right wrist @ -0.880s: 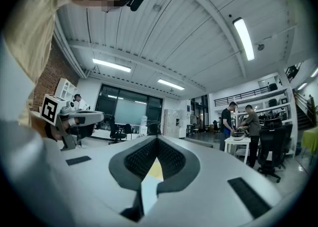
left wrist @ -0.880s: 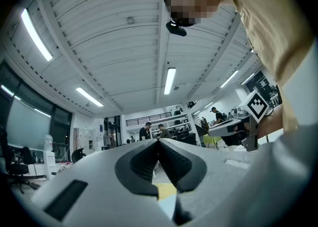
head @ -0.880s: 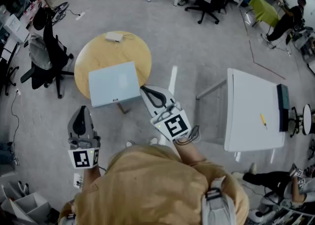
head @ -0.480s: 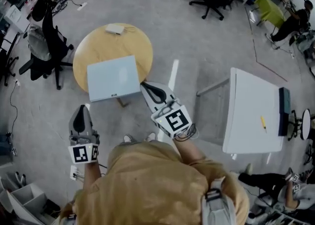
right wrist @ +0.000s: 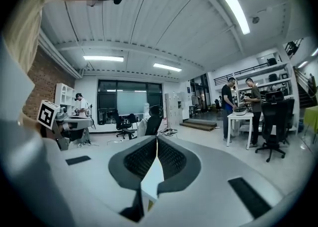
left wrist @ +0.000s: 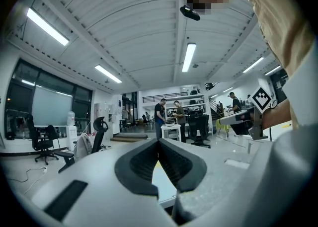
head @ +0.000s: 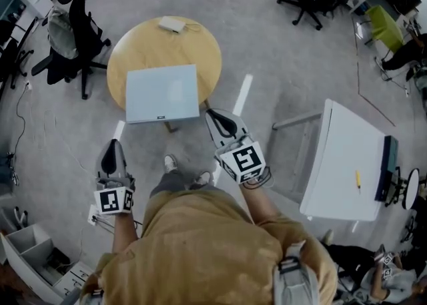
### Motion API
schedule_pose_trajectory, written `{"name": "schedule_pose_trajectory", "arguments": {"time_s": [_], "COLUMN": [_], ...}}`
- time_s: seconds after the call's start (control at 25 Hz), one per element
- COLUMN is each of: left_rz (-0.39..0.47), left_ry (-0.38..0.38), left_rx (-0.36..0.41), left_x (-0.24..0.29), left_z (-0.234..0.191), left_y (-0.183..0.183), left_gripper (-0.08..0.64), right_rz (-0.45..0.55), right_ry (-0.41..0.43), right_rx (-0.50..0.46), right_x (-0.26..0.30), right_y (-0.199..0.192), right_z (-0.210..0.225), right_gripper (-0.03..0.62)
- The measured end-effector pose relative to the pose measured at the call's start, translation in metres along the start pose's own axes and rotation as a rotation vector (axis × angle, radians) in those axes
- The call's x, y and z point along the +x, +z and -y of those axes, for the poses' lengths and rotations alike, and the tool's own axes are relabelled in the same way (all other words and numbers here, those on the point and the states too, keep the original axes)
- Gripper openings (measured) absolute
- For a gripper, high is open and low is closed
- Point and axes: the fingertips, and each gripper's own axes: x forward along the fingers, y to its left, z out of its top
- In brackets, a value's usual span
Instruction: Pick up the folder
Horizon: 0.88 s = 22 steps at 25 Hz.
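The folder [head: 162, 93] is a flat pale blue-grey rectangle lying on a round wooden table [head: 200, 50], and its near edge overhangs the rim. My right gripper [head: 215, 115] is shut, and its tip appears just right of the folder's near right corner. A pale sliver of the folder [right wrist: 150, 180] shows below the right gripper [right wrist: 157, 141]. My left gripper [head: 112, 145] is shut too, held over the floor nearer than the folder and to its left. In the left gripper view the closed left gripper [left wrist: 159, 144] points level across the room.
A small white box [head: 172, 25] lies at the table's far edge. A black office chair [head: 70, 23] draped with clothes stands to the left. A white desk [head: 347, 163] is at the right and grey bins [head: 27, 250] at the bottom left. The person's shoes [head: 170, 162] are near the table.
The table and folder sit a little higher and further right in the head view, and the person's shoes have come into sight. Both grippers stay shut in about the same places.
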Motion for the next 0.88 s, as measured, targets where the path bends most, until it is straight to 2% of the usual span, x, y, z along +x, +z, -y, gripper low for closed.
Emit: {"name": "schedule_pose_trajectory", "arguments": {"time_s": [0.2,0.36,0.64,0.88], "left_rz": [-0.028,-0.049,-0.072,-0.075], "left_ry": [-0.016,-0.044,-0.112,-0.160], "left_rx": [-0.025,-0.064,-0.067,-0.087], "left_x": [0.017,0.040,0.087,0.129], "left_z": [-0.024,-0.051,-0.097,-0.128], "left_y": [-0.021,-0.039,-0.049,-0.059], "left_gripper": [0.002,0.002,0.003,0.002], "right_rz": [0.004,-0.039,-0.038,-0.093], "right_ry": [0.007,-0.022,-0.088,-0.131], "right_rx": [-0.022,-0.017,0.002,0.003], "right_x": [0.033,0.056,0.100,0.139], "right_y": [0.000,-0.002,0.005,0.006], "right_z": [-0.010,-0.014,-0.007,-0.002], "right_gripper": [0.002,0.002,0.002,0.002]}}
